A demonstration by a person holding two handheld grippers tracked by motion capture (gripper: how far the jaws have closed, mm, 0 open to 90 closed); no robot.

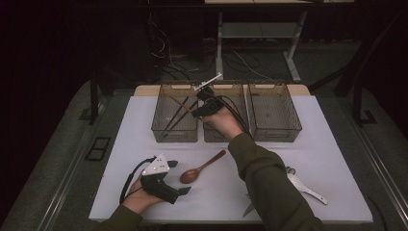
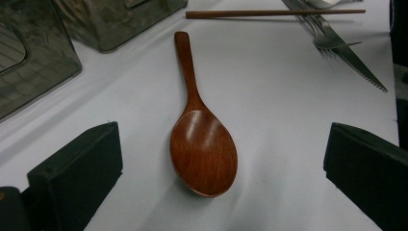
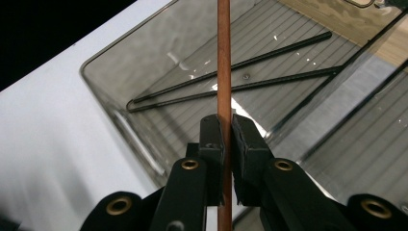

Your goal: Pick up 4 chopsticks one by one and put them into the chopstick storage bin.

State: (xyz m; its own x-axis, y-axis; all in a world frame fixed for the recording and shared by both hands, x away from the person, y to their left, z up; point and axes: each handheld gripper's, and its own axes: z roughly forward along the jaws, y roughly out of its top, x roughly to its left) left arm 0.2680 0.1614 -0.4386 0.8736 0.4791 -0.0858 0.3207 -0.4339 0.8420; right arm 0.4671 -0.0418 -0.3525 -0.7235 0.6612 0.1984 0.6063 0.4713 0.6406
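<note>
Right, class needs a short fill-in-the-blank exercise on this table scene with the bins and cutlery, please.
1. The right gripper is shut on a brown ____.
2. That stick hangs over the ____ of the three bins.
3. Between the left gripper's open jaws lies a wooden ____.
4. Two ____ chopsticks already lie in that bin.

Missing words: chopstick; leftmost; spoon; black

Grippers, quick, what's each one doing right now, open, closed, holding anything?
Left gripper: open, empty, jaws either side of the wooden spoon lying on the table.
Right gripper: closed on a brown chopstick, over the left bin.
</note>
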